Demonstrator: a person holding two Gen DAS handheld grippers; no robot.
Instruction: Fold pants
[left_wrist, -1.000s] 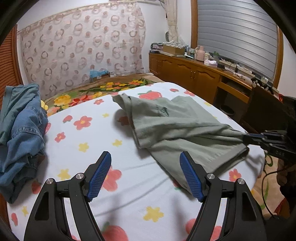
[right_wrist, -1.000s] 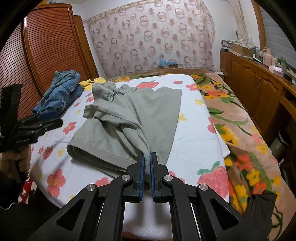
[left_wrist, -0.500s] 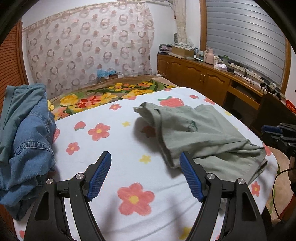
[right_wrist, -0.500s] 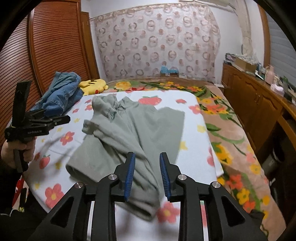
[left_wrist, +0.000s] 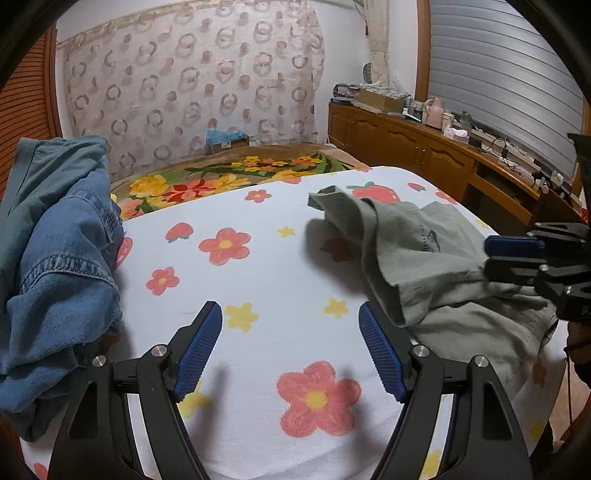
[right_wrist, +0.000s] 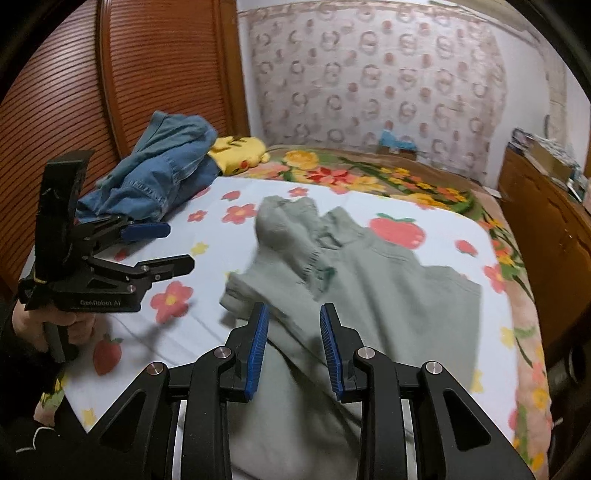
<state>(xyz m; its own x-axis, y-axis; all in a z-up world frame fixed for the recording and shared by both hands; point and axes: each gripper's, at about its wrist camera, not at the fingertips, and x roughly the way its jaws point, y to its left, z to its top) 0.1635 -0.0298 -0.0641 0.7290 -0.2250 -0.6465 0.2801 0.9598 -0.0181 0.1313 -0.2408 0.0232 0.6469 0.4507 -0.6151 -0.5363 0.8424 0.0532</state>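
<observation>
Grey-green pants (left_wrist: 424, 266) lie rumpled and partly doubled over on the right part of the flowered bed sheet (left_wrist: 258, 266). My left gripper (left_wrist: 288, 308) is open over bare sheet, left of the pants, with nothing between its fingers. In the right wrist view the pants (right_wrist: 388, 295) spread under and ahead of my right gripper (right_wrist: 294, 308). Its jaws stand apart above the cloth and the blue pads press on nothing. The left gripper (right_wrist: 177, 247), held by a hand, shows at the left. The right gripper (left_wrist: 517, 254) shows at the right edge of the left wrist view.
A heap of denim clothes (left_wrist: 55, 240) sits at the sheet's left side, with a yellow plush toy (right_wrist: 240, 151) behind it. A flowered blanket (left_wrist: 221, 181) covers the far end of the bed. A wooden sideboard (left_wrist: 424, 155) runs along the right wall, wooden slatted doors (right_wrist: 74, 92) along the left.
My right gripper let go of the pants' fold and its jaws came apart; the cloth dropped onto the bed. Both grippers shifted sideways; the left one stayed open.
</observation>
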